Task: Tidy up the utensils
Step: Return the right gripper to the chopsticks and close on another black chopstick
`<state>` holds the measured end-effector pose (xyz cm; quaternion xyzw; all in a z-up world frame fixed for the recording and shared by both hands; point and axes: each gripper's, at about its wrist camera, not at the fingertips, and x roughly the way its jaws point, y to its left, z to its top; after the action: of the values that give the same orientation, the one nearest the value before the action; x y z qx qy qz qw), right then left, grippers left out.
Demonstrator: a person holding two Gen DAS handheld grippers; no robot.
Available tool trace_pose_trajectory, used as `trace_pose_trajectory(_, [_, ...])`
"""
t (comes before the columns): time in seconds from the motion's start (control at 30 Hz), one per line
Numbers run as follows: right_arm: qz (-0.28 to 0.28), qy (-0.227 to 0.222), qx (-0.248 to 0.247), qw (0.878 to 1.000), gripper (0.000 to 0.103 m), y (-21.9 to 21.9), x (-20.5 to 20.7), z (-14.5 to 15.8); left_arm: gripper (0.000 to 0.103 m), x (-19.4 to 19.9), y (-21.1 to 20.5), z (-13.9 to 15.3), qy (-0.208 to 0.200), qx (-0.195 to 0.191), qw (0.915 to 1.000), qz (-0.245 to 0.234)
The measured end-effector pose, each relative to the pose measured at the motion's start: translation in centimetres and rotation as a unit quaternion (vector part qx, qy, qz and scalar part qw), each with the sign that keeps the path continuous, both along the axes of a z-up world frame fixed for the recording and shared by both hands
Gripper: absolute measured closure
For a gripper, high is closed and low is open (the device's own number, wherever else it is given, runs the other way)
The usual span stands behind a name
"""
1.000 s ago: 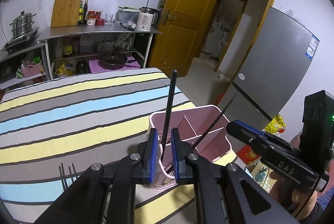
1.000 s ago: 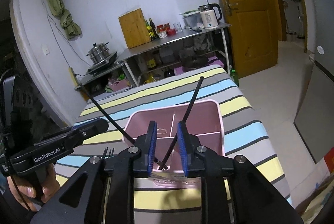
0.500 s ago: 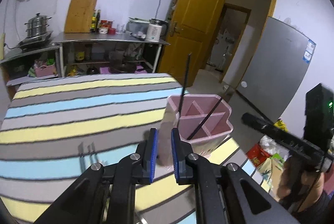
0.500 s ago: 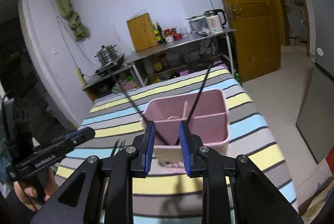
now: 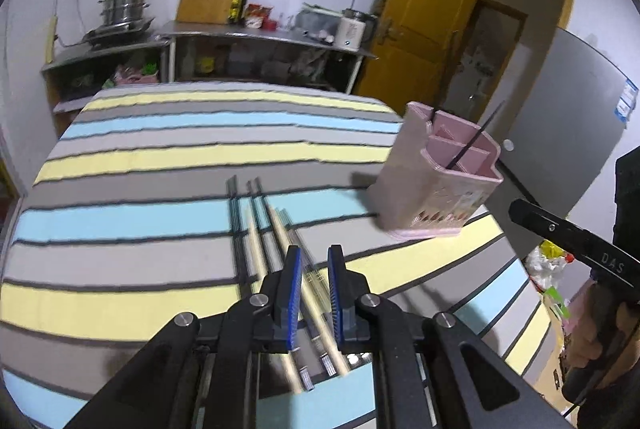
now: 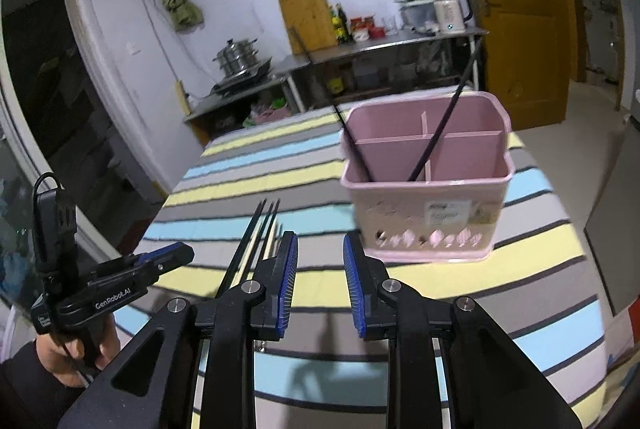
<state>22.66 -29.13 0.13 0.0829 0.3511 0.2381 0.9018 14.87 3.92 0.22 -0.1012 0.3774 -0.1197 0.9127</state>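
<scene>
Striped cloth on the table (image 5: pixel 120 225) now fills the left wrist view: both hands have drawn back from the pink caddy (image 6: pixel 428 189), leaving two black chopsticks (image 6: pixel 440 125) leaning inside. Next pick appears due. Caddy stands ahead-right of the left gripper (image 5: pixel 314 289), whose jaws are narrowly parted and empty over loose chopsticks (image 5: pixel 276 225). Right gripper (image 6: pixel 318 281) is half open, empty. Nothing obstructs; motion blur hides utensil detail.
</scene>
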Motion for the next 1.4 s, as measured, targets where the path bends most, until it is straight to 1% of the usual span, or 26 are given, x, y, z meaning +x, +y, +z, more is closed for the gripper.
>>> trace_pose_trajectory(0.27, [0.03,0.019,-0.017,0.999,0.079,2.5,0.4,-1.9,0.091,0.1,2.4,-2.8,0.031,0.014,0.999,0.029])
trace_pose_trajectory(0.4, [0.04,0.036,-0.029,0.998,0.079,3.9,0.8,-3.3,0.09,1.1,3.1,-4.2,0.053,0.017,0.9978,0.037])
trace_pose_trajectory(0.53, [0.05,0.052,-0.036,0.997,0.079,5.1,1.6,-4.6,0.084,2.2,3.2,-5.8,0.069,0.027,0.9965,0.04])
trace_pose_trajectory(0.67, [0.061,0.065,-0.045,0.995,0.079,6.4,2.3,-5.9,0.083,3.8,3.1,-7.0,0.078,0.042,0.9951,0.042])
trace_pose_trajectory(0.83, [0.076,0.075,-0.057,0.993,0.079,8.4,3.5,-7.1,0.083,5.1,3.2,-8.3,0.091,0.047,0.9938,0.044])
trace_pose_trajectory(1.13, [0.092,0.094,-0.077,0.988,0.079,11.4,5.6,-9.7,0.077,5.8,3.5,-8.4,0.083,0.055,0.9938,0.048])
trace_pose_trajectory(1.4, [0.088,0.101,-0.085,0.987,0.079,12.1,6.5,-10.7,0.077,6.4,3.5,-8.2,0.088,0.051,0.9937,0.047])
